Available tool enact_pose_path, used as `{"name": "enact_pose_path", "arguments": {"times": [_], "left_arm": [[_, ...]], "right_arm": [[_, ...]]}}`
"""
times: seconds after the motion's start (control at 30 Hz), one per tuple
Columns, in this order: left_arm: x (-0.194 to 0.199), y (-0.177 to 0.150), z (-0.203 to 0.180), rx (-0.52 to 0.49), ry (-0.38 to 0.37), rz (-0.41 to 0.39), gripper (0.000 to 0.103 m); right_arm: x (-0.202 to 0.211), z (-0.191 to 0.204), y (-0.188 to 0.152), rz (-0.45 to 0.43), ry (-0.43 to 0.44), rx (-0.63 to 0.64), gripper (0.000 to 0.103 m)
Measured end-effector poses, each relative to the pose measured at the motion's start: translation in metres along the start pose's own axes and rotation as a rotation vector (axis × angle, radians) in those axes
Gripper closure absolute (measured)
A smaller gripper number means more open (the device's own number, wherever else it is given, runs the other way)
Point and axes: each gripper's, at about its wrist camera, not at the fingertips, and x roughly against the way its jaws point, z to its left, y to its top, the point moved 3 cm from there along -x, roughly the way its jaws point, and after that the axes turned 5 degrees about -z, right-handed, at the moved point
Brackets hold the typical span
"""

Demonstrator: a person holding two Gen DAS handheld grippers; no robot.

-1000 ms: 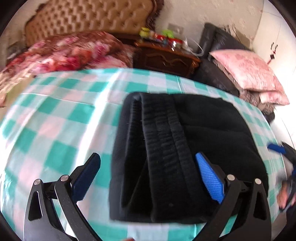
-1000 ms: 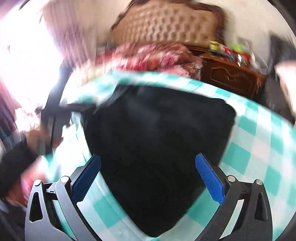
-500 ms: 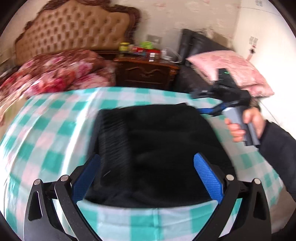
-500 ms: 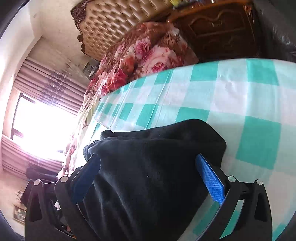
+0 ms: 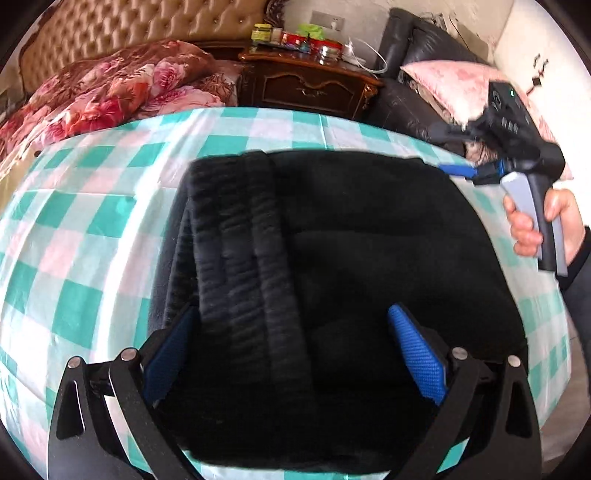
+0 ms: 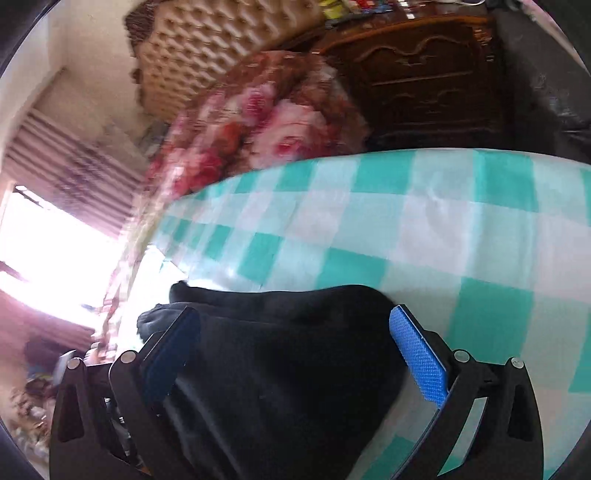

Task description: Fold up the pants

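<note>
Black pants (image 5: 332,266) lie folded into a thick rectangle on the teal-and-white checked cloth (image 5: 92,229), the ribbed waistband (image 5: 240,258) on top at the left. My left gripper (image 5: 295,354) is open, its blue pads straddling the near part of the stack. My right gripper (image 6: 295,350) is open, low over a far corner of the pants (image 6: 288,369). In the left wrist view the right gripper (image 5: 461,170) sits at the far right corner of the stack, held by a hand.
A floral quilt (image 5: 110,85) and a tufted headboard (image 5: 129,29) lie behind the cloth. A dark wooden nightstand (image 5: 314,85) with small items stands at the back. A pink pillow (image 5: 450,85) rests on a black sofa at the right.
My left gripper has moved closer and lower over the pants. My right gripper has slid toward the far corner, so less of the pants lies between its pads.
</note>
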Motion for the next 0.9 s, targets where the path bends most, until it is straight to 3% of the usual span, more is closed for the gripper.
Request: {"name": "enact_pose_path", "arguments": {"times": [0.07,0.2,0.33,0.47,0.57,0.6,0.67,0.73,0.83,0.9], "left_arm": [[0.023,0.004,-0.002,-0.006,0.037,-0.076,0.002],[0.056,0.017,-0.013,-0.006,-0.029,-0.177,0.002],[0.034,0.038,-0.027,-0.026,-0.079,-0.071,0.002],[-0.008,0.039,-0.022,-0.032,0.015,0.069,0.002],[-0.025,0.023,-0.006,-0.030,0.084,0.103,0.002],[-0.026,0.020,-0.003,-0.014,0.064,0.097,0.002],[-0.021,0.021,0.004,-0.003,0.059,0.057,0.002],[-0.009,0.023,0.010,-0.004,0.120,-0.012,0.002],[0.034,0.029,0.021,0.059,0.148,-0.140,0.002],[0.072,0.029,0.032,0.087,0.225,-0.227,0.002]], "right_arm": [[0.024,0.022,-0.014,-0.067,-0.101,0.121,0.005],[0.069,0.065,-0.068,-0.197,-0.311,0.381,0.005],[0.076,0.100,-0.135,-0.210,-0.360,0.536,0.005],[0.065,0.123,-0.183,-0.198,-0.411,0.614,0.005],[0.043,0.123,-0.207,-0.195,-0.448,0.662,0.005],[0.042,0.124,-0.211,-0.210,-0.460,0.676,0.005],[0.041,0.125,-0.215,-0.232,-0.480,0.692,0.005],[0.043,0.125,-0.212,-0.204,-0.471,0.674,0.005],[0.061,0.130,-0.209,-0.176,-0.431,0.648,0.005],[0.080,0.130,-0.209,-0.204,-0.402,0.619,0.005]]}}
